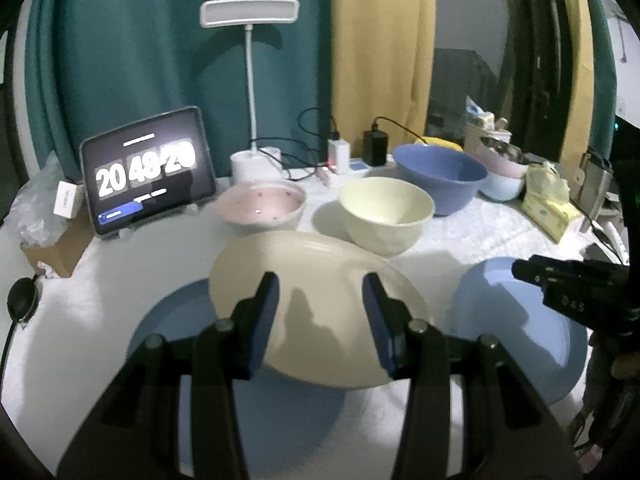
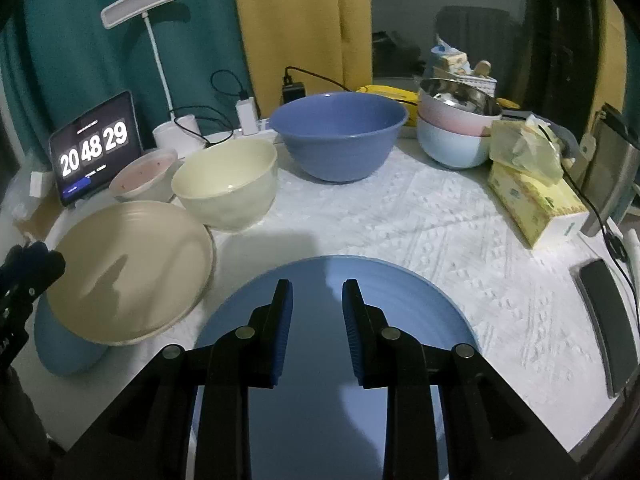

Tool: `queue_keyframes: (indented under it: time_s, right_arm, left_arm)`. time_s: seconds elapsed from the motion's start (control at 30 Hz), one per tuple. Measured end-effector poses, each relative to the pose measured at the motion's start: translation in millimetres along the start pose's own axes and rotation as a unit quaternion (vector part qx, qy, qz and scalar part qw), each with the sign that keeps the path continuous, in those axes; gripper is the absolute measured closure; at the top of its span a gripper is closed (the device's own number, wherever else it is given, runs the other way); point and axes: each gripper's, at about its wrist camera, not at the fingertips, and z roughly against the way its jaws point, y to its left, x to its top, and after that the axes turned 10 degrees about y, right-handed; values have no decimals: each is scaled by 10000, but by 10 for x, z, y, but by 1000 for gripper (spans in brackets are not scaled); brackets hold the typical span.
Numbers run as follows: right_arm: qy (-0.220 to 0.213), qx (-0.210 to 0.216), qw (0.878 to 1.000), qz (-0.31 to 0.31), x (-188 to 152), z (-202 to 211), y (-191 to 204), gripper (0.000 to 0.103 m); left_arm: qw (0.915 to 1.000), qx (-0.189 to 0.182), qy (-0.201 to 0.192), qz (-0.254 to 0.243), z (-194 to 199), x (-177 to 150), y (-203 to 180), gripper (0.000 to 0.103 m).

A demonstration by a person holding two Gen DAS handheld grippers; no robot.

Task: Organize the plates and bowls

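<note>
Left gripper (image 1: 320, 316) is spread above the tilted beige plate (image 1: 316, 300), which overlaps a blue plate (image 1: 168, 320). Right gripper (image 2: 317, 320), also spread, hovers over the near blue plate (image 2: 400, 300). Recommend seating beige flat before stacking.

Dim light, soft shadows, fisheye-warped edges

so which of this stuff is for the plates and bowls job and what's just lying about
Job: beige plate, blue plates, cream bowl, pink bowl, big blue bowl, stacked bowls.

Lying about: tablet, lamp, tissue box, chargers, phone.
</note>
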Motion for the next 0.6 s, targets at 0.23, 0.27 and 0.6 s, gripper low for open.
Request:
queue_keyframes:
  time_s: [0.23, 0.27, 0.6]
  right_arm:
    - [43, 71, 9998, 153, 65, -49, 166, 76]
    - [52, 81, 9998, 171, 74, -59, 188, 76]
    - [149, 215, 9989, 388, 177, -176, 432, 76]
  left_arm:
    - [9996, 192, -35, 213, -38, 15, 226, 58]
    - [9995, 214, -39, 239, -43, 14, 252, 58]
    - [9971, 513, -3, 558, -147, 27, 569, 58]
